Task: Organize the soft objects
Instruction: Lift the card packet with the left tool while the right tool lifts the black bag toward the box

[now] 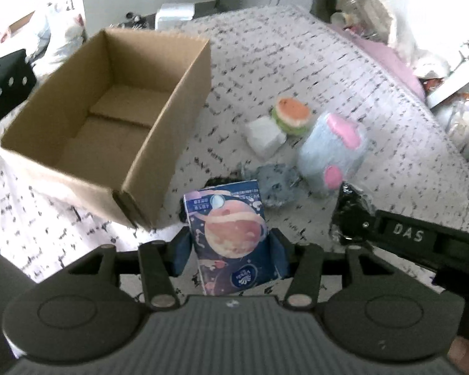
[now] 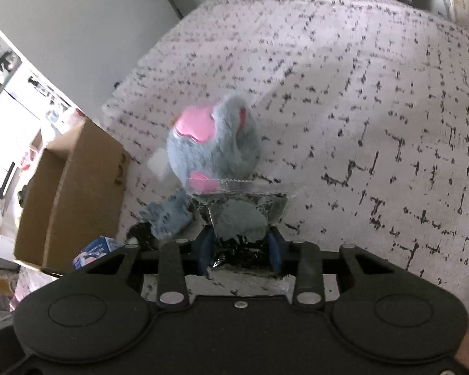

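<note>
White bedspread [image 1: 297, 62] flecked with black dashes, underlying everything. Open cardboard box [image 1: 109, 109] on it, taken as landmark. Just right of box's near corner: left gripper [image 1: 231, 250] clamped on 1 blue planet-print tissue pack [image 1: 231, 231]. Farther right of box: right gripper [image 2: 239, 247] closed on 1 crinkly black packet [image 2: 237, 218], blue-and-pink plush [image 1: 331, 153] just beyond.

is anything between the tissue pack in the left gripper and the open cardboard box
Nothing visible. The tissue pack, held in the left gripper, faces the cardboard box up and to its left, top open, with only bare blanket between.
</note>
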`<move>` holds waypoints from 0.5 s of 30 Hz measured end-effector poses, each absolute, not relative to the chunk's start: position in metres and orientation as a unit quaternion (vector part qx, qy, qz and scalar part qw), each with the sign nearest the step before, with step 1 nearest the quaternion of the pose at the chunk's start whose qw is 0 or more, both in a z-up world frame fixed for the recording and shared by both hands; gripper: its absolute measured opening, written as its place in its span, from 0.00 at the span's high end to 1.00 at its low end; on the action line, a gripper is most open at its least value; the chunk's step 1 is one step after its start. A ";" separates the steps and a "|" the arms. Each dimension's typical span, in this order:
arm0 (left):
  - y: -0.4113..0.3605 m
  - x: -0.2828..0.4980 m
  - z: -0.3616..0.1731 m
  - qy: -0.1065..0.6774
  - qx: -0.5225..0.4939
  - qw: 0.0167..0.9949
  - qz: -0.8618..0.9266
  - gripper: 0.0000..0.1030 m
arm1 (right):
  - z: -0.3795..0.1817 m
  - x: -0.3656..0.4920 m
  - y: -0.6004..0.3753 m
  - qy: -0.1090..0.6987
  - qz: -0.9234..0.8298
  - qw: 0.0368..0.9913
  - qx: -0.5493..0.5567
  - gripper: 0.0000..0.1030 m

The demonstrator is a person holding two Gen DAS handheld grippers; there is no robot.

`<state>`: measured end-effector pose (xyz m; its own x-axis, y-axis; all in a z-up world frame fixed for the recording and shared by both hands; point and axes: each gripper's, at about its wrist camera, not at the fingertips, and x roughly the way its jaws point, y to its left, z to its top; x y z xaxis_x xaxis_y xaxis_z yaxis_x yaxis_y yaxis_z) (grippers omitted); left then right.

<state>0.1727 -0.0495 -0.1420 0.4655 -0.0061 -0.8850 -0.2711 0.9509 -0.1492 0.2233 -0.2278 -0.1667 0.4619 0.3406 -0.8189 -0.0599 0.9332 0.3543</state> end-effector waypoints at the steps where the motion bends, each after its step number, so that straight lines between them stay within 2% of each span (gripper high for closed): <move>1: -0.050 0.173 -0.138 0.509 -0.131 0.847 0.073 0.49 | -0.163 0.221 -0.227 0.498 0.124 0.847 0.137 0.65; 15: -0.020 0.167 -0.076 0.469 -0.116 0.874 0.055 0.49 | -0.124 0.197 -0.234 0.410 0.160 0.887 0.135 0.66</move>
<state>0.1666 -0.0199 -0.0761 0.5536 -0.0124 -0.8327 -0.2061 0.9668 -0.1514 0.1968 -0.2338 -0.1240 0.6117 0.3957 -0.6851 -0.1735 0.9119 0.3718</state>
